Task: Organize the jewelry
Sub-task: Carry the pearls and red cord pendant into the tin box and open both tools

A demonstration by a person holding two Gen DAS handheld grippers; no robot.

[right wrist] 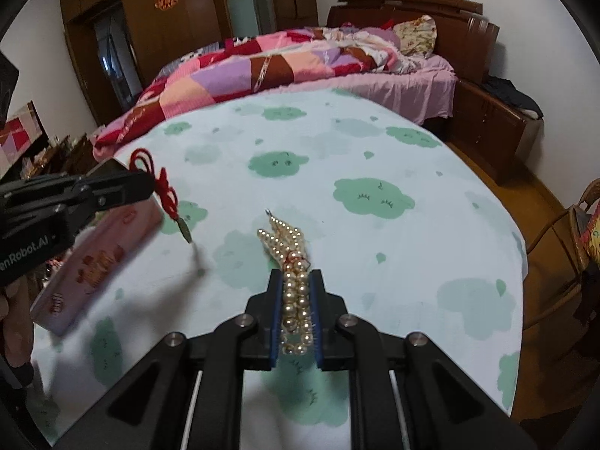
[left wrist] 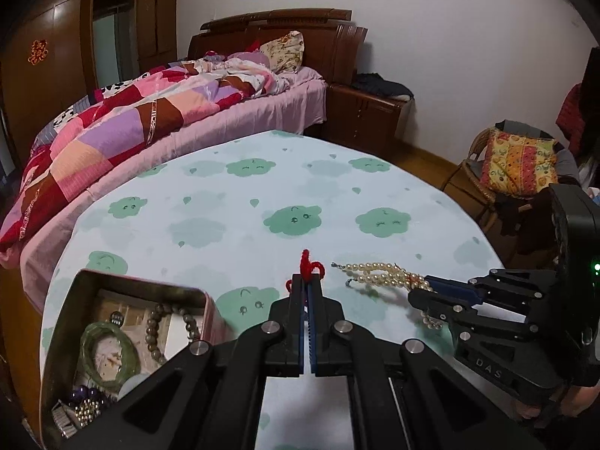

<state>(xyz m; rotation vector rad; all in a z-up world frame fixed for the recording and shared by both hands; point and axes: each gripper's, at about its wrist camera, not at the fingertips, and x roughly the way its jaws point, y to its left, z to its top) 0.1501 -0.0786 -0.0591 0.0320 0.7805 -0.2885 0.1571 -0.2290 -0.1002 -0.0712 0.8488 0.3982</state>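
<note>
Left wrist view: the left gripper point(left wrist: 308, 288) is squeezing tight on a red cord point(left wrist: 308, 264), w/ loops sticking out past the tips. The tin box point(left wrist: 123, 337) is sitting just left of the fingers, w/ a green bangle point(left wrist: 108, 354) & brown beads point(left wrist: 176, 322) inside. The right gripper point(left wrist: 425, 288) is reaching in from the right, holding the pearl strands point(left wrist: 378, 273).

Right wrist view: the right gripper point(right wrist: 296, 288) is pinching the pearl strands point(right wrist: 294, 281) between its blue pads point(right wrist: 277, 311), nearly closed, ends poking out front over the cloud tablecloth point(right wrist: 375, 150). The left gripper point(right wrist: 146, 183) is at the left, the red cord point(right wrist: 167, 191) & its small charm point(right wrist: 184, 229) hanging down above the tin box point(right wrist: 97, 258)
</note>
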